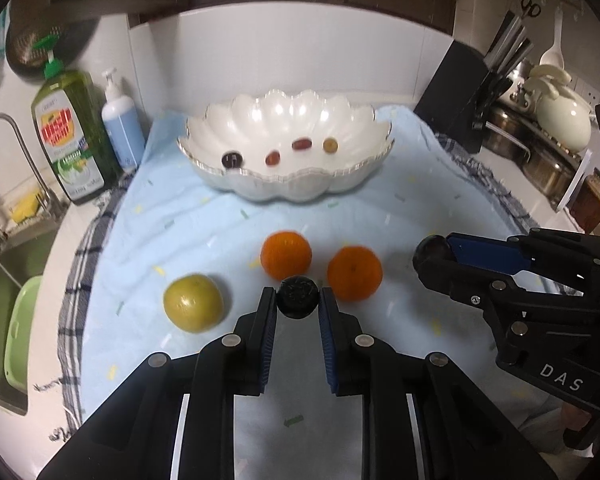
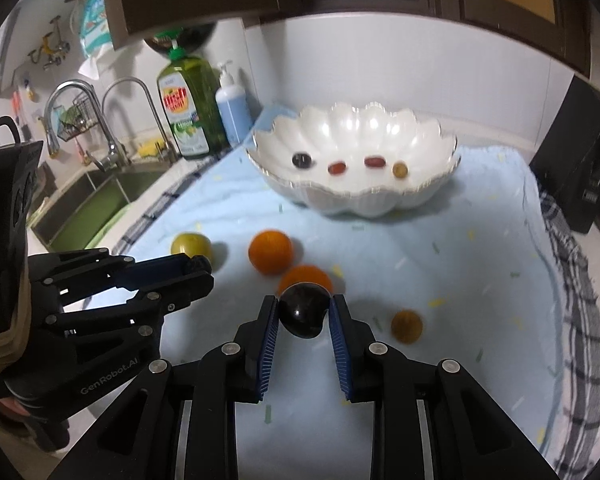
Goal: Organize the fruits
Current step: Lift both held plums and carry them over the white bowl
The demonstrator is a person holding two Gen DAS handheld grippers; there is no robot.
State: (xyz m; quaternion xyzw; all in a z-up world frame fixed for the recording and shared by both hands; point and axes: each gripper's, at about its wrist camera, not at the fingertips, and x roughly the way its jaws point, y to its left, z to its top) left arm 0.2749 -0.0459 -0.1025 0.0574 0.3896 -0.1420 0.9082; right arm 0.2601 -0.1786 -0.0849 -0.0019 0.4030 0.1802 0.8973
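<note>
Both grippers loaded, I'm mid-carry toward the bowl. My left gripper [image 1: 298, 296] is pinching a dark rough-skinned round fruit [image 1: 298, 295] between its blue pads; in the right wrist view that gripper [image 2: 198, 268] sits at 9 o'clock and the fruit is mostly hidden. My right gripper [image 2: 304, 314] is clamped on a glossy dark plum [image 2: 303, 312], which the left wrist view shows at the gripper's tip [image 1: 432, 254], 3 o'clock.

The scalloped white bowl [image 1: 364, 172] is at 12 o'clock on the light blue towel [image 1: 420, 184], with four small fruits lined up inside: a dark grape [image 1: 232, 159], two reddish ones [image 1: 273, 158] [image 1: 301, 144], a yellowish one [image 1: 330, 145]. Loose on the towel: two oranges [image 1: 286, 255] [image 1: 354, 273] just ahead of my left fingers, a yellow-green fruit [image 1: 193, 303] at 9 o'clock, and a small brown fruit [image 2: 407, 326] at 4 o'clock of the right tips.

To do this step well, I judge:
- Lift both loads above the rim before moving forward; the scalloped edge could catch a finger.
- Go one gripper at a time, they're near each other.
- Release low inside the bowl, into a bare patch clear of the grape row, so nothing rolls or bounces.
- Plum looks slick; hold squeeze steady, no jerks.
- Steer the left path over the oranges, not through them.
</note>
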